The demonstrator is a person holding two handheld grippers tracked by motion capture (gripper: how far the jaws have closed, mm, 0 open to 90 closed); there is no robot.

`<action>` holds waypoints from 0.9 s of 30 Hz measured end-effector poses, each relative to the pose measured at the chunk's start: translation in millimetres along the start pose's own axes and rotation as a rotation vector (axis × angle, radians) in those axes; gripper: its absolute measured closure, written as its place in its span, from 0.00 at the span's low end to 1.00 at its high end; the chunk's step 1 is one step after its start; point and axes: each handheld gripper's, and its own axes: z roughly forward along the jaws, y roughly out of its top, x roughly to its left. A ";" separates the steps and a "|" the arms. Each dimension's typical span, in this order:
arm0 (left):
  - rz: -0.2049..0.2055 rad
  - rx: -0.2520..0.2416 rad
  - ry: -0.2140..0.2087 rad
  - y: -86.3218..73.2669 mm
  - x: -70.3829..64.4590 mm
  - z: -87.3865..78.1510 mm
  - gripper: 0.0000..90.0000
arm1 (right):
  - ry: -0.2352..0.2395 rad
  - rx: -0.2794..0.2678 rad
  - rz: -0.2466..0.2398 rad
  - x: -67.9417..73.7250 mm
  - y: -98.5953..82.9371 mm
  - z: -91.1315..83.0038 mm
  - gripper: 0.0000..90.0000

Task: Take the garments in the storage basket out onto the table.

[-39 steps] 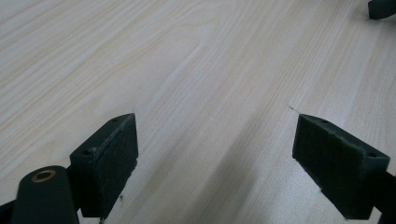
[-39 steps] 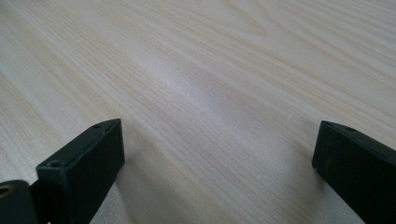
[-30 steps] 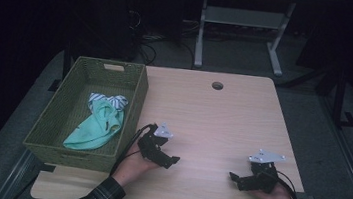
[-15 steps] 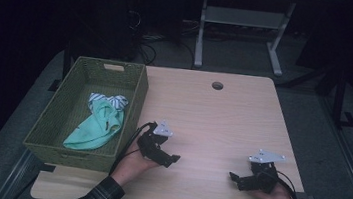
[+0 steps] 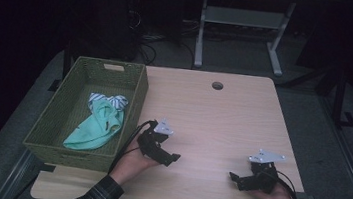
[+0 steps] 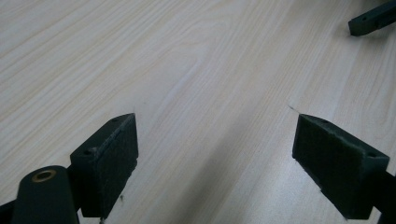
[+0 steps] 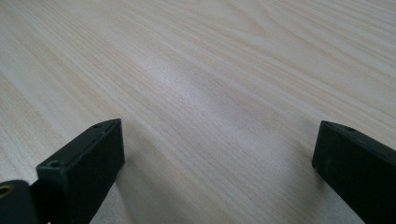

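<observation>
Dim floor and the legs of another stand lie beyond a pale wood bench (image 5: 223,115), which carries a green woven basket (image 5: 62,116) on its left side. Inside the basket lies a mint-green cloth (image 5: 95,130), crumpled, with a striped piece (image 5: 108,101) at its far end; both sit well within the basket walls, toward its right wall.

Left gripper (image 5: 170,158) rests low over the bench just right of the basket's near corner, held in a hand (image 5: 130,160) that comes in from the near edge. Its fingers (image 6: 109,158) stand wide apart in the left gripper view, with bare wood between them and nothing held. Right gripper (image 5: 236,179) sits near the bench's near right corner, pointing left, and its fingers (image 7: 88,161) are likewise spread wide over bare wood, empty.

Judging from this, no grasp has begun: both grippers wait apart from the cloth, so the work looks to be at its start. A likely next move is for the left gripper, the closer one, to lift over the basket wall, come down on the mint-green cloth and close on a fold of it
</observation>
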 end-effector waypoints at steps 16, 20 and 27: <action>0.003 -0.009 -0.005 13.9 2.8 -12.6 0.15 | 0.001 0.000 0.002 0.1 0.0 0.0 0.02; -0.004 -0.007 -0.014 16.9 4.1 -15.2 0.15 | 0.000 0.000 0.002 0.2 0.0 0.0 0.02; 0.006 -0.003 -0.022 23.4 6.2 -19.4 0.15 | 0.000 0.000 0.002 0.1 0.0 0.0 0.02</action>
